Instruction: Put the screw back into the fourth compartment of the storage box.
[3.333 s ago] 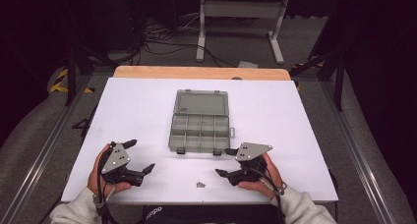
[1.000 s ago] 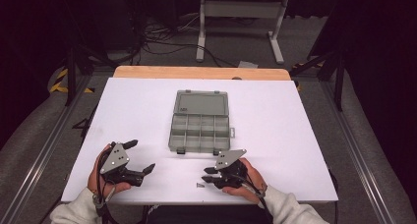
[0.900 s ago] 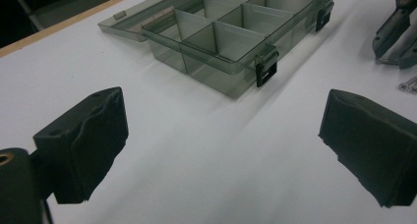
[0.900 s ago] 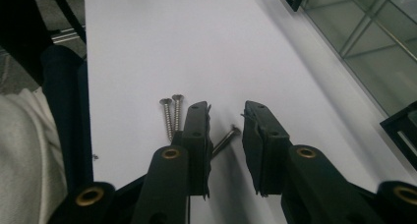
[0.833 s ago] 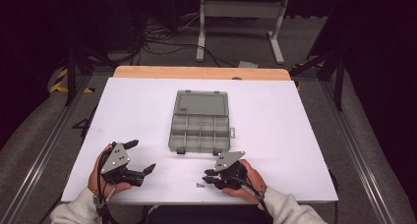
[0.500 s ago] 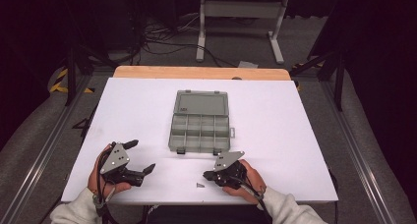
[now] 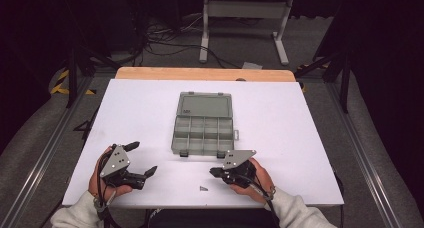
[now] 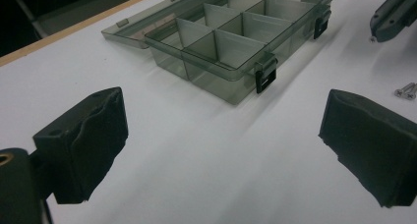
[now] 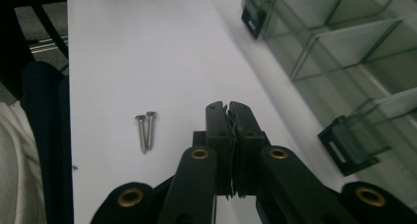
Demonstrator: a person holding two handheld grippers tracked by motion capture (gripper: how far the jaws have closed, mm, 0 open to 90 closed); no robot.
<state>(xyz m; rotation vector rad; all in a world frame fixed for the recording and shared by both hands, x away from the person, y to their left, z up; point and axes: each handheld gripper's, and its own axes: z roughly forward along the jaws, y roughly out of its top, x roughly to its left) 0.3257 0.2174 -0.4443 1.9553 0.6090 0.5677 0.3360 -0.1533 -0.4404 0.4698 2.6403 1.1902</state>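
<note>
A clear grey compartment box [image 7: 205, 123] lies open mid-table, its lid folded back. Two small silver screws [image 7: 202, 188] lie side by side close to the table's front edge. My right gripper [image 7: 212, 171] is shut just right of them, pointing left; in the right gripper view its jaws [image 9: 228, 108] press together with nothing visible between, the screws [image 9: 146, 130] lying to their left. My left gripper [image 7: 144, 158] rests open at the front left. In the left gripper view its wide-apart jaws [image 8: 223, 150] frame the box [image 8: 236, 42], whose compartments look bare.
The white tabletop [image 7: 280, 113] ends in a wooden strip [image 7: 205, 74] at the far side. Beyond it are a metal stand [image 7: 245, 18] and floor cables. Two black latches [image 9: 344, 145] stick out from the box's near wall.
My right gripper has slid left toward the screws and its jaws have gone from open to shut. The left gripper has stayed put.
</note>
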